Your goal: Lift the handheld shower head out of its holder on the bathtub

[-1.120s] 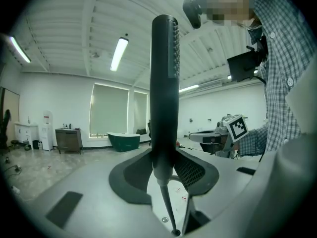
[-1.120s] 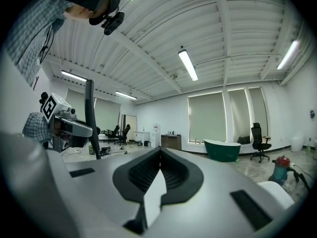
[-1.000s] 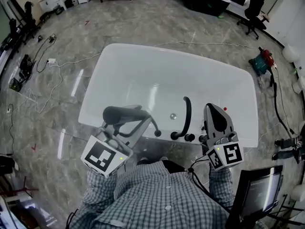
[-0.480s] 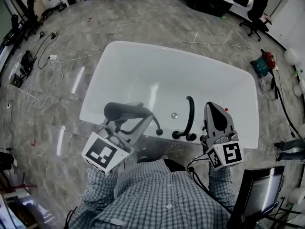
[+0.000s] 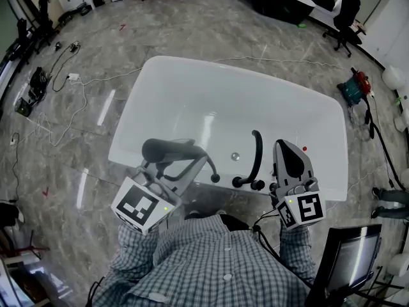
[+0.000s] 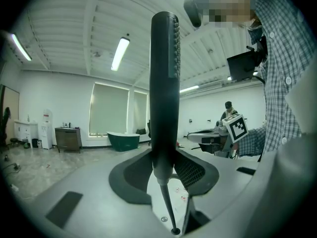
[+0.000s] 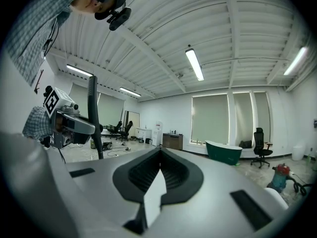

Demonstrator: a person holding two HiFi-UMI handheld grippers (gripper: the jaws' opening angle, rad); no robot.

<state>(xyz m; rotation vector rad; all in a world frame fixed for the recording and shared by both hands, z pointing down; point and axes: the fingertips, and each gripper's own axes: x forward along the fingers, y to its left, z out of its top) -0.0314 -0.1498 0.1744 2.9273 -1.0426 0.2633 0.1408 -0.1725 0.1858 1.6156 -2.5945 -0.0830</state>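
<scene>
Both arms, in checked sleeves (image 5: pixel 131 251), reach forward from the chest, each hand carrying a hand-held gripper. The left hand-held gripper (image 6: pixel 163 158) tips slightly downward, its jaws closed on the handle of a dark shower head (image 6: pixel 164 83) that sits squarely between them. The right hand-held gripper (image 7: pixel 159 155) is held level, well apart from the left, its jaws together with nothing between them.

Glossy bathtub (image 5: pixel 160 101), matt shower head (image 5: pixel 169 149)
</scene>
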